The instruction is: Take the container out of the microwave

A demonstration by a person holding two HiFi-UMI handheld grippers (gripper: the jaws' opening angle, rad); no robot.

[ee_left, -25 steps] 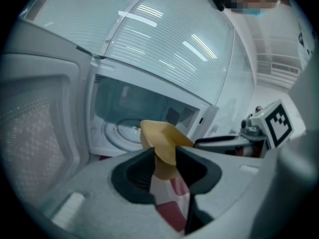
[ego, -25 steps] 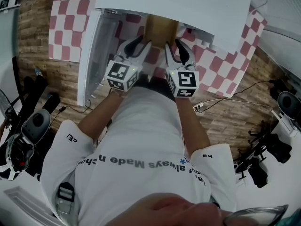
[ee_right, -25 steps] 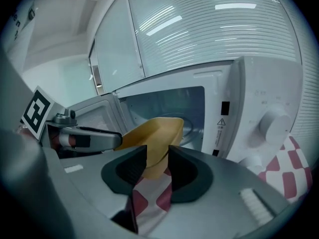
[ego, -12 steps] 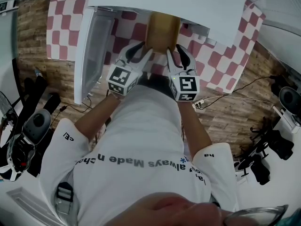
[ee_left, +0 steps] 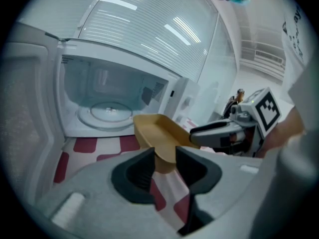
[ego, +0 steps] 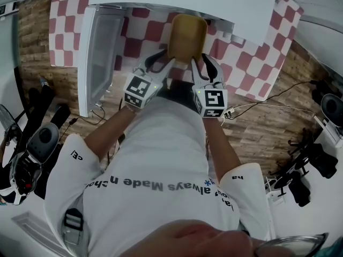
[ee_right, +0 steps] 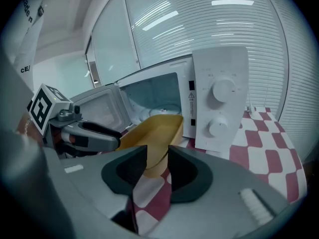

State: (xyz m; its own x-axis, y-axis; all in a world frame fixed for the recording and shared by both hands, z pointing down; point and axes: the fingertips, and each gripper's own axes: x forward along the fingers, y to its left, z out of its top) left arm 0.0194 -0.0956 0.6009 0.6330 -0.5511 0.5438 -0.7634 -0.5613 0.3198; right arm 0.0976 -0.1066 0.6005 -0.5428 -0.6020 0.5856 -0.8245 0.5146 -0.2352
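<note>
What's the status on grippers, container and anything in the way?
Left gripper and right gripper shut on container. Container just outside microwave, door open. No obstruction seen.

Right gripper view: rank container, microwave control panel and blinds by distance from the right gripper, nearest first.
1. container: centre, gripped between the jaws.
2. microwave control panel: right of centre, beyond the container.
3. blinds: top right, behind the microwave.
</note>
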